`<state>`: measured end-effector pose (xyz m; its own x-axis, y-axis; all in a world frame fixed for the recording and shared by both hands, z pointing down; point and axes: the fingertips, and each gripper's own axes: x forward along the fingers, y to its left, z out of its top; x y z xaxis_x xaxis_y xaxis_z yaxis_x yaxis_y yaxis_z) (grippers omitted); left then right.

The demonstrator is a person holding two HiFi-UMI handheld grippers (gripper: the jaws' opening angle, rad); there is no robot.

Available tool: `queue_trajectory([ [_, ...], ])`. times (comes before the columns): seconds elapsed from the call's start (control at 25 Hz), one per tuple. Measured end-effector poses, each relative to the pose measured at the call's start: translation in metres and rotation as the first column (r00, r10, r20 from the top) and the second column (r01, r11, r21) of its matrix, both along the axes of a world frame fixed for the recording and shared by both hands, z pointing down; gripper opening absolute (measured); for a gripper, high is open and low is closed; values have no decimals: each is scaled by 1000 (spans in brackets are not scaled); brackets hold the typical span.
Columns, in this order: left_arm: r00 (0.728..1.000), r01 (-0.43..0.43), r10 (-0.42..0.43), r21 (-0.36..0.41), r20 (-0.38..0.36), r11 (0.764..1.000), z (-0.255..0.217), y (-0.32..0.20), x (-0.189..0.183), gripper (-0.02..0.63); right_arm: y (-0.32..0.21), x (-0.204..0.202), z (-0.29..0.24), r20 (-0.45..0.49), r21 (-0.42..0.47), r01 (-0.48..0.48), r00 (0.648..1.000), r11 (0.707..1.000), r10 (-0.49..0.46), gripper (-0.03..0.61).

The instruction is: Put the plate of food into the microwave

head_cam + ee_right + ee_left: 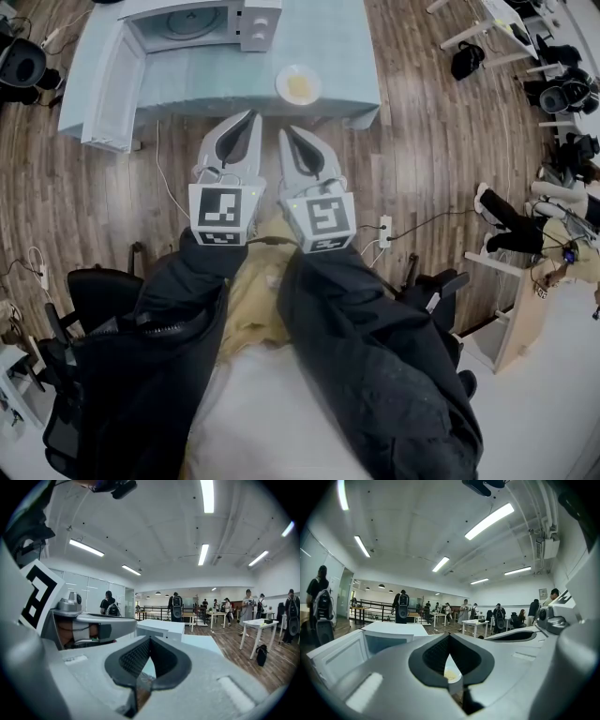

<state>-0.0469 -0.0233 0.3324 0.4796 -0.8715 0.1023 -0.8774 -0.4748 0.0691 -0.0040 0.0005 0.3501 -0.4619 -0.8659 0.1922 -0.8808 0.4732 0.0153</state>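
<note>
Both tongs are hovering pressed together and empty, left tongs (249, 116) beside right tongs (284, 133), short of the desk (347, 47). There the plate of food (298, 85) is sitting untouched outside the open-doored microwave (202, 21), so every step is waiting.

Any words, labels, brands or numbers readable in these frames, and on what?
No text is legible.
Cubes on left gripper and right gripper: square marker patterns, no letters.
Control panel of the microwave: nothing readable.
Wall notice: too small to read.
</note>
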Motion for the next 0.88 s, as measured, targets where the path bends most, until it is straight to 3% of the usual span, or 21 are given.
queue_trajectory([
  [0.44,1000,-4,5,-75,16,997,28,-34,8,-5,-35,13,29,13,-84,-22,1000,996,23,-2],
  [0.88,996,70,-65,-71,68,995,31,-128,11,-5,-136,35,35,43,-81,10,999,997,-6,-3],
])
